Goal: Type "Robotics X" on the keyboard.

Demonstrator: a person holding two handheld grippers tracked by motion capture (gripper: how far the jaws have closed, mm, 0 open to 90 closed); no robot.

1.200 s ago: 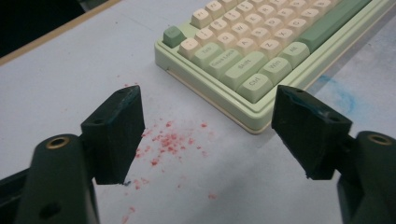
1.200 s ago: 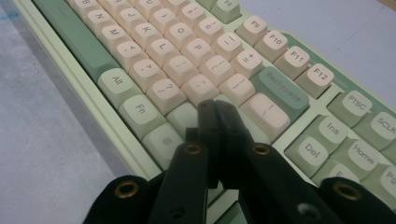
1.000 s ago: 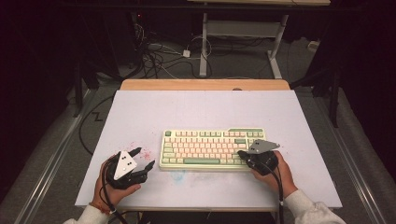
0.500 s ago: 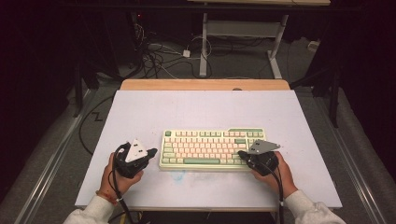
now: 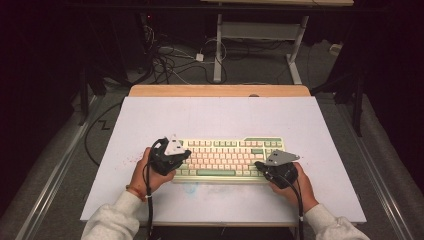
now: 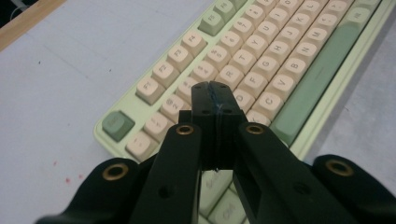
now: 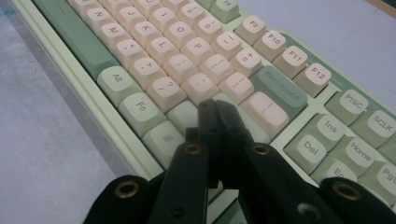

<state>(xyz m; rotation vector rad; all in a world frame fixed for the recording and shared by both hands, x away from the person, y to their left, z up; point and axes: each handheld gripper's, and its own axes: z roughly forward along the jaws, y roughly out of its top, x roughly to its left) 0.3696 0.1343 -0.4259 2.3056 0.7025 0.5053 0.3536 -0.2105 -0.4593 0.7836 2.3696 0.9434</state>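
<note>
A pastel keyboard (image 5: 227, 156) with cream and green keys lies across the near middle of the white table mat (image 5: 220, 117). My left gripper (image 5: 185, 154) is shut with nothing between its jaws. In the left gripper view its tips (image 6: 212, 88) hover over the letter keys at the left end of the keyboard (image 6: 289, 42). My right gripper (image 5: 259, 164) is also shut and empty. Its tips (image 7: 215, 106) sit over a green key right of the "?" key on the keyboard (image 7: 177, 46). Whether either tip touches a key I cannot tell.
Each gripper is held by a hand in a pale sleeve at the table's near edge. A wooden strip (image 5: 220, 90) borders the mat's far side. Cables (image 5: 165, 62) and a white desk frame (image 5: 260, 30) stand on the floor beyond. Faint red specks (image 5: 131, 159) mark the mat at left.
My left gripper moved right from the bare mat onto the keyboard's left end, and its jaws came together. The right gripper and keyboard stayed put.
</note>
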